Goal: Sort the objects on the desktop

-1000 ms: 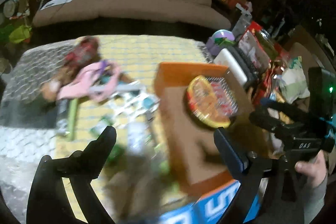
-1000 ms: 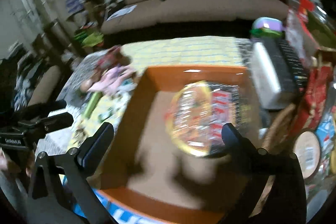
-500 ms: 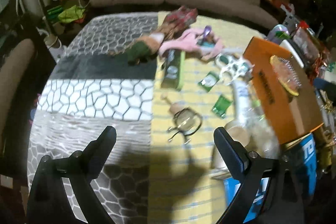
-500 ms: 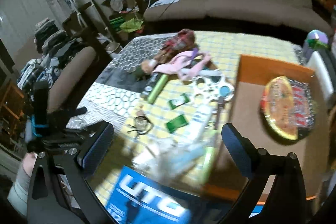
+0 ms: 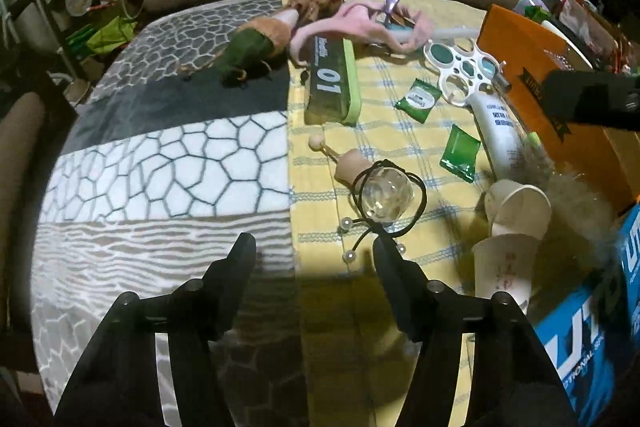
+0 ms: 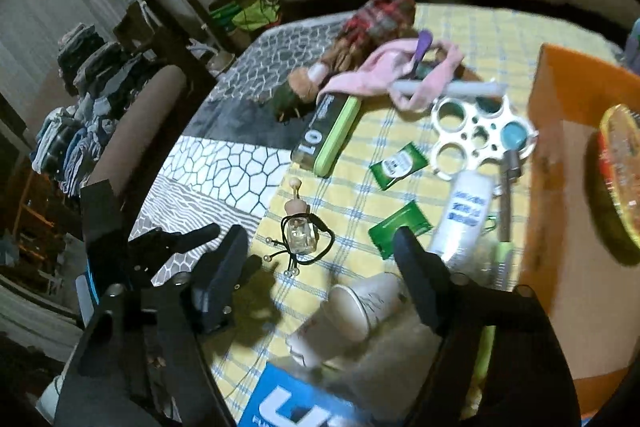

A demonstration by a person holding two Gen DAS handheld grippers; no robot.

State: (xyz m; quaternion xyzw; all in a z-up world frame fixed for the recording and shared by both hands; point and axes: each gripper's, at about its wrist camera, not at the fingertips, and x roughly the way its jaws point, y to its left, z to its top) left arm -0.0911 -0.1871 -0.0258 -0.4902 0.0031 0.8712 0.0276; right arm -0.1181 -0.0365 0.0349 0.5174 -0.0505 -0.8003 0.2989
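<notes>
I take the small glass bottle [image 5: 386,195] with the wooden stopper as my landmark; it lies on its side on the yellow checked cloth [image 5: 400,99], with a black hair tie [image 5: 420,201] looped around it.

My left gripper [image 5: 314,251] hangs just this side of the bottle, its jaws partway apart and closing, with nothing between them but cloth and the grey patterned blanket [image 5: 168,163]. My right gripper [image 6: 320,239] hovers over the same spot, to the near right of the bottle in its own view; its jaws are also closing and grip nothing, though two paper cups [image 6: 360,307] lie on their sides below and between the fingers.

Beyond the bottle lies a long green case [image 5: 332,83] marked 01. Past that case lie a stuffed toy [image 5: 260,39] and a pink cloth [image 5: 360,23].

To the right of the bottle are two green packets [image 5: 460,151], a white tube [image 5: 500,131] and a white ringed plastic holder [image 5: 464,63]. Farther right stands an orange cardboard box [image 6: 560,155], and in the right wrist view a round noodle bowl [image 6: 620,171] lies inside it. A blue box [image 5: 580,327] sits at the near right, beside the cups.
</notes>
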